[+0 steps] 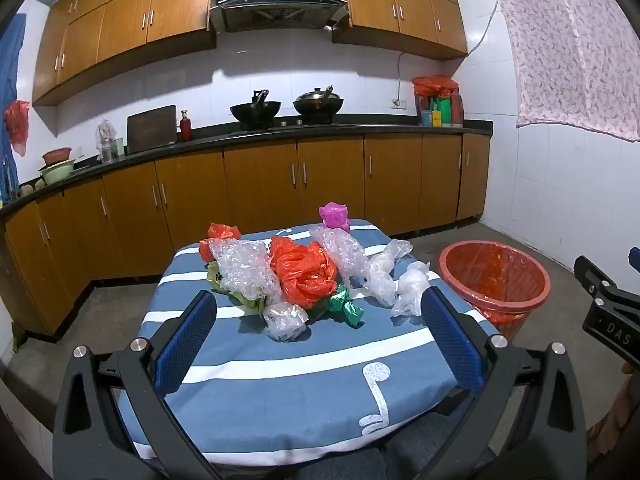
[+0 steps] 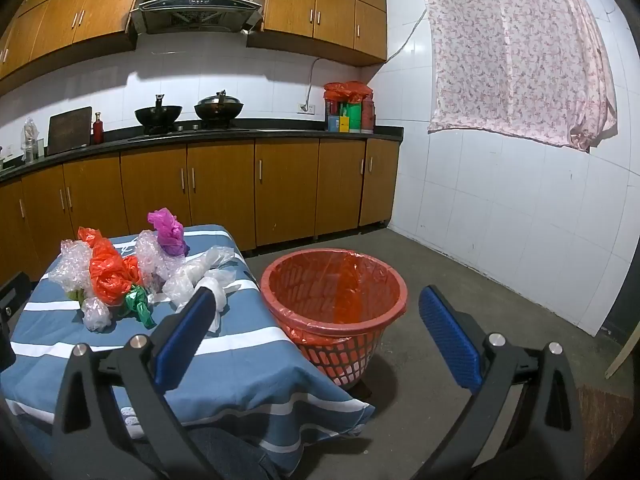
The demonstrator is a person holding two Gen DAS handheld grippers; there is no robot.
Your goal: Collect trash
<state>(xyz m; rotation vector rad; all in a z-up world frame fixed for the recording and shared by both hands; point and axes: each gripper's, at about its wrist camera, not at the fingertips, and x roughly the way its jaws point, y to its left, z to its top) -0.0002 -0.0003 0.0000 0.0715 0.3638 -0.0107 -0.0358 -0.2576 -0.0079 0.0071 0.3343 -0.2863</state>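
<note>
Several crumpled plastic bags lie on a small table with a blue-and-white striped cloth (image 1: 304,364): a large orange bag (image 1: 304,270), bubble wrap (image 1: 246,266), a green wrapper (image 1: 346,304), a small clear bag (image 1: 285,320), white clear bags (image 1: 408,286) and a pink bag (image 1: 334,216). A red basket lined with an orange bag (image 1: 494,280) (image 2: 334,292) stands on the floor right of the table. My left gripper (image 1: 318,312) hovers open above the near side of the table, empty. My right gripper (image 2: 316,312) is open in front of the basket, holding nothing.
Wooden kitchen cabinets and a dark counter (image 1: 280,132) with two woks run along the back wall. White tiled wall with a hanging pink cloth (image 2: 516,56) is at the right. Bare concrete floor (image 2: 460,276) surrounds the basket.
</note>
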